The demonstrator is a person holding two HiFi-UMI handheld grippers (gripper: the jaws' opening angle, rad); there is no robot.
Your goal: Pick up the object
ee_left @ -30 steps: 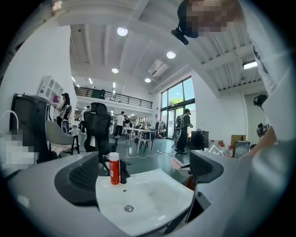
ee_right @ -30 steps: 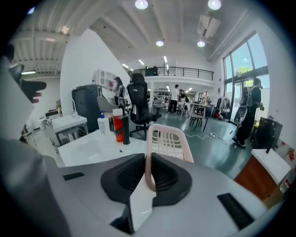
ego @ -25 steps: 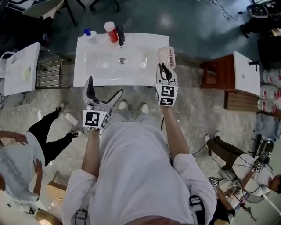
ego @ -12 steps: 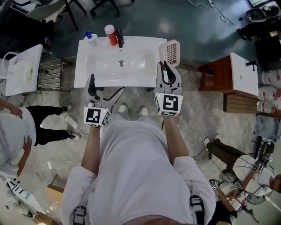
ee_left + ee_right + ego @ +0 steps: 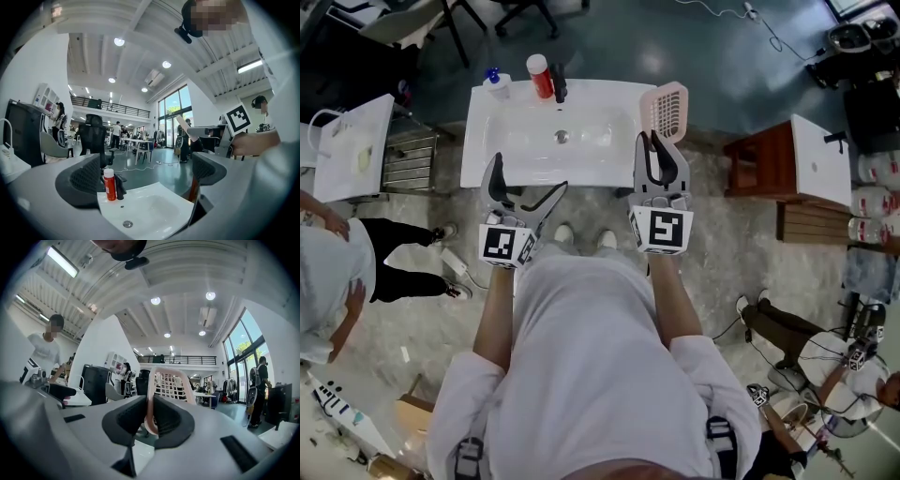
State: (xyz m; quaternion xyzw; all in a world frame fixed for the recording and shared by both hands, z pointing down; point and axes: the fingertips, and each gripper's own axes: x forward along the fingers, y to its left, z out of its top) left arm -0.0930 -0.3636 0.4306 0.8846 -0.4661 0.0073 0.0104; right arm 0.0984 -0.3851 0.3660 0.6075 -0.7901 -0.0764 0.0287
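Note:
A small pink slatted basket [image 5: 666,110] [image 5: 172,386] is lifted off the white washbasin [image 5: 516,159], over its right front corner. My right gripper [image 5: 657,148] [image 5: 151,420] is shut on the basket's near rim, with the rim pinched between the two dark pads. My left gripper [image 5: 525,187] [image 5: 150,180] stands open at the basin's front edge with nothing between its jaws. In the left gripper view the basin [image 5: 154,208] lies below, with a red bottle [image 5: 109,184] beside the black tap.
On the basin's back edge stand a red bottle [image 5: 538,74], a black tap [image 5: 557,79] and a white bottle with a blue cap [image 5: 494,82]. A second white basin [image 5: 347,145] is at left, a wooden stand [image 5: 773,159] at right. People stand nearby at left and lower right.
The right gripper has lifted the pink basket off the basin's right edge and raised it slightly. The left gripper has stayed open near the front edge.

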